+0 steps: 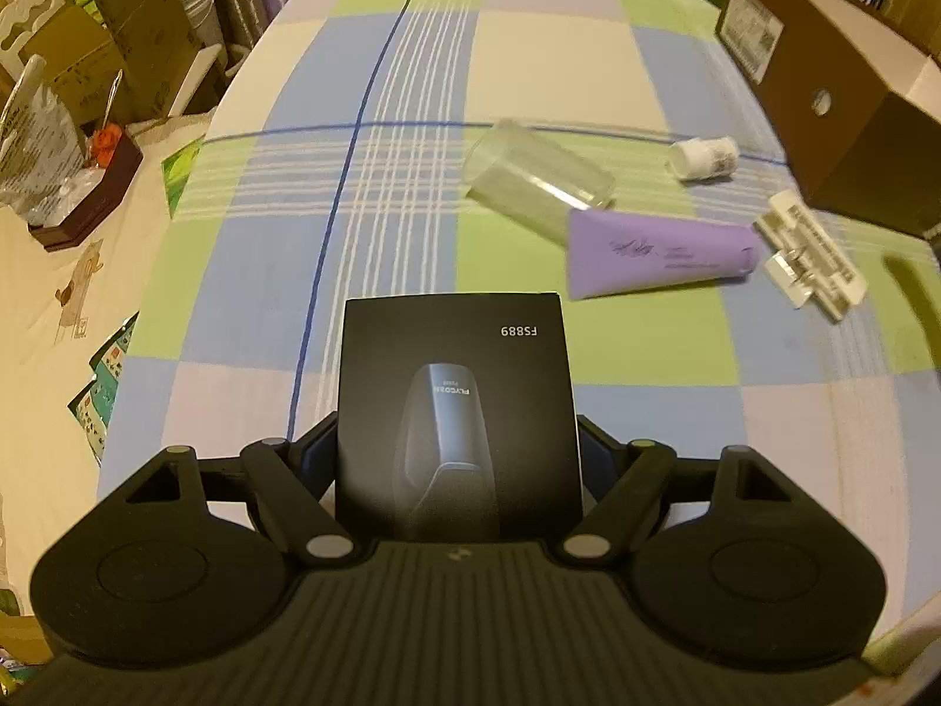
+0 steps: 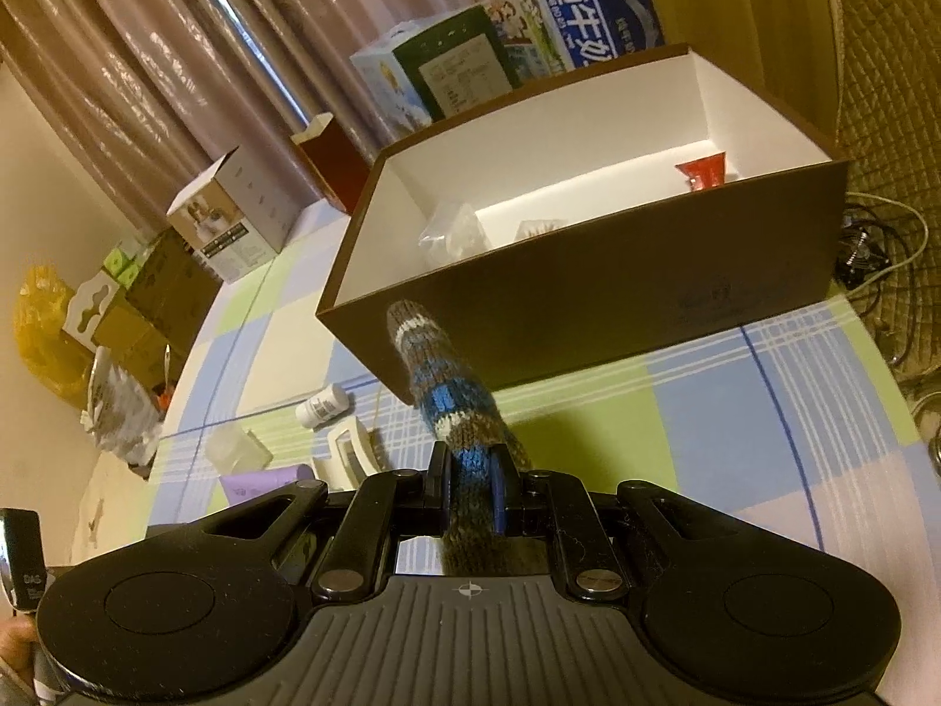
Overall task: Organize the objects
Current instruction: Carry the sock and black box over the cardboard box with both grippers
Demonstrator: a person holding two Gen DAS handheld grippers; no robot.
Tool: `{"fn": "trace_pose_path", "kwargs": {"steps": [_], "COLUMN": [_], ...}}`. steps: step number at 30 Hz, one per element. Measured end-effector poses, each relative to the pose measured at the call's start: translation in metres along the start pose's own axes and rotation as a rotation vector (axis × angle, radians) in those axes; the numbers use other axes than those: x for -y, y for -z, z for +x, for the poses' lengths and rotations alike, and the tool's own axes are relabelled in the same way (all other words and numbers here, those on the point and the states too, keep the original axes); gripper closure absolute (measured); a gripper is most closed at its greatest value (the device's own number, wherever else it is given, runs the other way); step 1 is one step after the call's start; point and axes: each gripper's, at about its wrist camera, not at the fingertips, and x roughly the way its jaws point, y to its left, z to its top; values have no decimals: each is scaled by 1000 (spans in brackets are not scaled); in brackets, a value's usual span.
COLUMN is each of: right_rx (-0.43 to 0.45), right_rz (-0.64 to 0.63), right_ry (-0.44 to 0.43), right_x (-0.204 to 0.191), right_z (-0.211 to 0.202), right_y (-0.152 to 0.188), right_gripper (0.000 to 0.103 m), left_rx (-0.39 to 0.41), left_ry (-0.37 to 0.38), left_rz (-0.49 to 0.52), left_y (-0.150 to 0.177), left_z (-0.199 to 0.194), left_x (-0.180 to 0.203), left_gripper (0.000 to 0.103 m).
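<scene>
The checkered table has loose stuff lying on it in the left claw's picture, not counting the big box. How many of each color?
Clear: 1, the plastic cup on its side
Purple: 1, the tube
White: 2, the small bottle and the flat pack
Total: 4

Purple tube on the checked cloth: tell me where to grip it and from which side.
Grip the purple tube across its round body near the cap, coming from above. It lies flat, and its wide crimped end touches the clear plastic container, so the cap end looks freer.
</scene>
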Motion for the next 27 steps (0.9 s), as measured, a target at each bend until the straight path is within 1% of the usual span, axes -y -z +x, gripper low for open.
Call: {"fn": "trace_pose_path", "kwargs": {"steps": [7,12,19,27], "right_rx": [38,70,107,185], "right_rz": [16,15,-6,-18], "right_ry": [-6,-19,-33,-55], "right_x": [6,10,16,30], "right_z": [-18,-31,-50,-68], "right_y": [-5,-16,-42,-85], "right_gripper": [93,93,93,93], "left_rx": [95,166,251,364], "left_ry": [54,108,188,271], "left_rz": [41,97,191,309], "left_y": [-17,-38,-73,-128], "left_z": [-37,-62,-85,-107], "left_x": [20,47,101,178], "left_gripper": [27,27,27,27]}}
